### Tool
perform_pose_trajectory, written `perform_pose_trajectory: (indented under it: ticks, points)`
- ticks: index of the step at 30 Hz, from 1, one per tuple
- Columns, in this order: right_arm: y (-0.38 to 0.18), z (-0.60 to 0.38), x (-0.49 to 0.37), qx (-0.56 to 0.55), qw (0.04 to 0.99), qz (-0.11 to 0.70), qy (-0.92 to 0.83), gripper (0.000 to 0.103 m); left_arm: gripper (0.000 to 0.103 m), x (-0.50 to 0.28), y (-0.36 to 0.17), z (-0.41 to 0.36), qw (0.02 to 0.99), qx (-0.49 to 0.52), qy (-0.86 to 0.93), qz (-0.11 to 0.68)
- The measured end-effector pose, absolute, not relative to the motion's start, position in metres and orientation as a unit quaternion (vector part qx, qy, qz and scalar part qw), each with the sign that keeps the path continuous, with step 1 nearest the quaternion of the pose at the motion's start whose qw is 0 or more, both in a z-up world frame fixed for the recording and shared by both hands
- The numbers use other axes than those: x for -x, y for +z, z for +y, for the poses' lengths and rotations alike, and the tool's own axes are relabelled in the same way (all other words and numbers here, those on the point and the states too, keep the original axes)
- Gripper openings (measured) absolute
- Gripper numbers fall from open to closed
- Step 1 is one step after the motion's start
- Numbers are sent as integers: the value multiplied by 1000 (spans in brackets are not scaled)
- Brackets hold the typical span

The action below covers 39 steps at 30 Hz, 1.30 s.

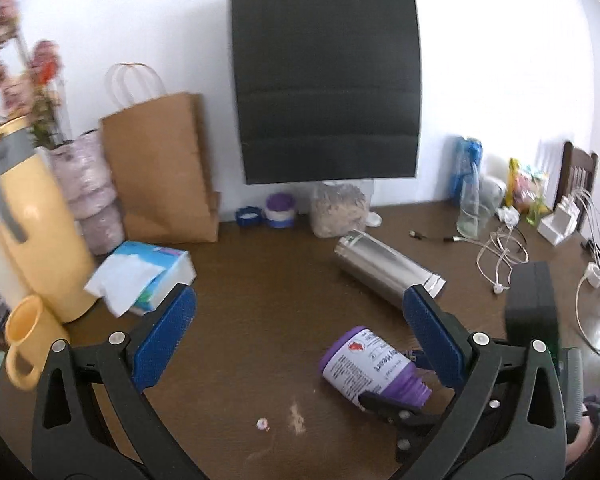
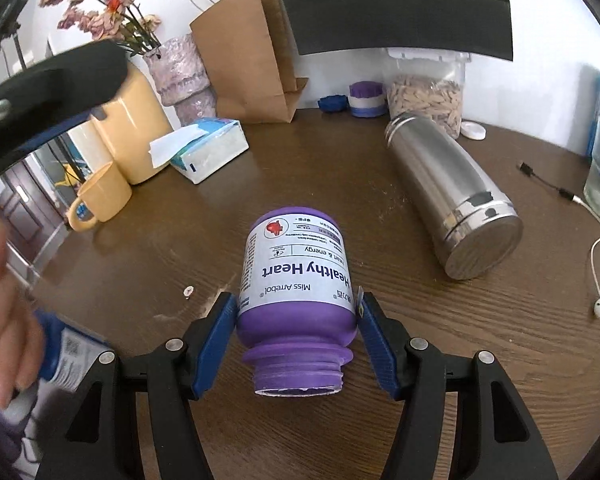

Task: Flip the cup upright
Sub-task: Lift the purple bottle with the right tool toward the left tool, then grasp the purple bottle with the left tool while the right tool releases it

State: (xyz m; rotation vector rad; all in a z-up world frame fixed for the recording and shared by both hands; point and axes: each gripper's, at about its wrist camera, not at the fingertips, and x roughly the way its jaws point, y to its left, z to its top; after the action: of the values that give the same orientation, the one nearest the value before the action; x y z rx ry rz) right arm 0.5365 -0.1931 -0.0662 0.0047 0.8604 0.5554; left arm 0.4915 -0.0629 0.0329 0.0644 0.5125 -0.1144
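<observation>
A purple bottle [image 2: 296, 280] with a white "Healthy Heart" label lies on its side on the brown table [image 2: 340, 168], open mouth toward the right wrist camera. My right gripper [image 2: 296, 320] is shut on the purple bottle near its shoulder, blue pads [image 2: 220, 332] pressing both sides. The same bottle shows in the left wrist view [image 1: 366, 364]. A steel cup [image 2: 448, 192] lies on its side to the right; it also shows in the left wrist view [image 1: 384, 268]. My left gripper [image 1: 300, 332] is open and empty above the table.
A tissue box [image 1: 148, 276], yellow mug [image 1: 28, 340], yellow jug [image 1: 40, 232], vase [image 1: 92, 196] and brown paper bag [image 1: 160, 168] stand at left. A black panel [image 1: 324, 76] hangs behind. Jars, a glass [image 1: 472, 208] and white cables [image 1: 504, 256] lie at right.
</observation>
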Motion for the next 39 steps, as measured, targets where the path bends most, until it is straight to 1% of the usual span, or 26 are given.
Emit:
perform_pose_trajectory:
  ticks: [3, 6, 9, 11, 14, 16, 19, 23, 26, 28, 29, 31, 33, 34, 37, 39]
  points:
    - [-66, -184, -531, 13, 875, 403, 268, 67, 103, -470, 38, -56, 972, -32, -31, 231]
    - [-66, -173, -524, 44, 881, 388, 267, 67, 103, -451, 39, -46, 974, -1, -20, 227]
    - [-67, -168, -520, 45, 876, 386, 287, 67, 103, -448, 32, -41, 962, 13, -40, 271]
    - [-68, -166, -515, 49, 873, 382, 298, 67, 103, -450, 19, -31, 947, 49, -53, 312]
    - [-68, -161, -509, 57, 873, 376, 306, 67, 103, -454, -14, -16, 922, 97, -66, 368]
    - [-69, -159, -506, 61, 872, 374, 312, 67, 103, -452, -35, -7, 911, 130, -77, 385]
    - [-69, -157, -501, 64, 869, 372, 320, 67, 103, -452, -51, 2, 898, 151, -78, 405]
    - [-69, -152, -497, 77, 860, 370, 342, 67, 103, -455, -43, -3, 895, 143, -108, 408]
    - [-69, -149, -491, 85, 851, 369, 364, 67, 103, -468, -36, -17, 902, 97, -112, 406]
    - [-69, -146, -484, 96, 844, 367, 379, 67, 102, -477, -37, -18, 906, 96, -100, 401]
    - [-69, -145, -481, 102, 840, 365, 388, 67, 100, -482, -39, -19, 904, 103, -100, 403]
    - [-71, -145, -475, 112, 835, 365, 396, 68, 86, -490, -43, -17, 900, 112, -101, 408]
    - [-72, -147, -473, 121, 835, 367, 392, 69, 60, -497, -51, -17, 896, 106, -87, 422]
    - [-72, -150, -472, 127, 837, 367, 385, 70, 55, -500, -57, -17, 893, 96, -71, 435]
    - [-70, -159, -471, 140, 849, 362, 360, 81, 55, -494, -62, -14, 899, 90, -62, 423]
    - [-70, -168, -476, 136, 857, 365, 336, 83, 55, -489, -60, -16, 904, 74, -58, 418]
